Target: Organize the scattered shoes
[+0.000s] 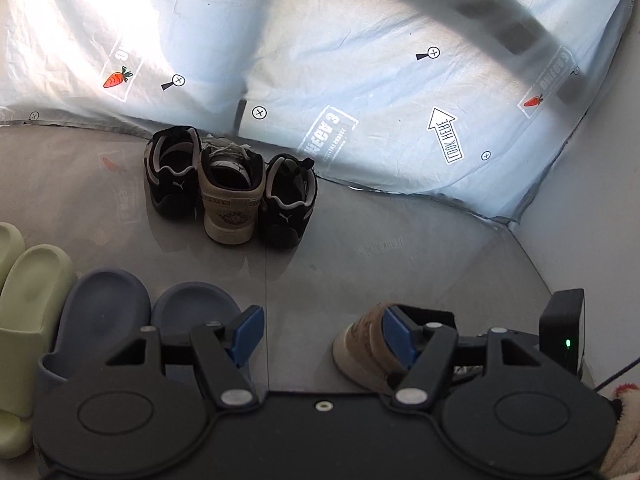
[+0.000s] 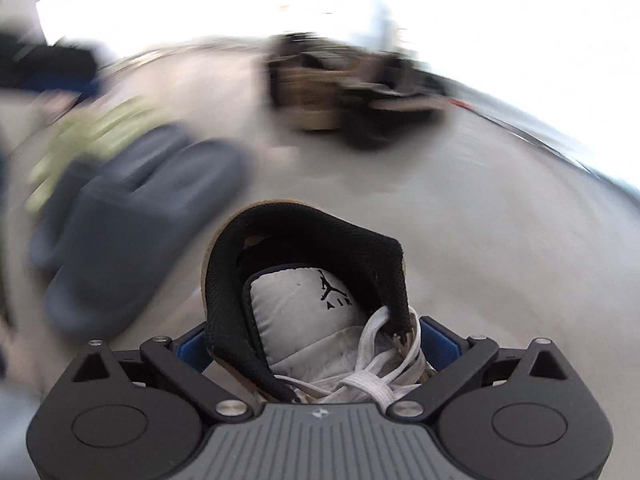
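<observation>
My right gripper (image 2: 316, 344) is shut on a tan sneaker (image 2: 304, 292) with a black collar and white laces, its blue pads pressing both sides. The same sneaker's heel (image 1: 366, 348) shows low in the left wrist view, just behind the right fingertip of my left gripper (image 1: 322, 328). That gripper is open over bare floor with nothing between its pads. Against the back sheet stand a black sneaker (image 1: 172, 176), a matching tan sneaker (image 1: 232, 204) and a second black sneaker (image 1: 288, 204), heels toward me. Two blue slides (image 1: 108, 320) and green slides (image 1: 32, 300) lie to the left.
A pale blue printed sheet (image 1: 360, 80) hangs along the back. A white wall (image 1: 600, 220) closes the right side. Grey glossy floor (image 1: 400, 248) lies between the sneaker row and the grippers. A black housing with a green light (image 1: 562, 320) sits right of the held sneaker. The right wrist view is blurred.
</observation>
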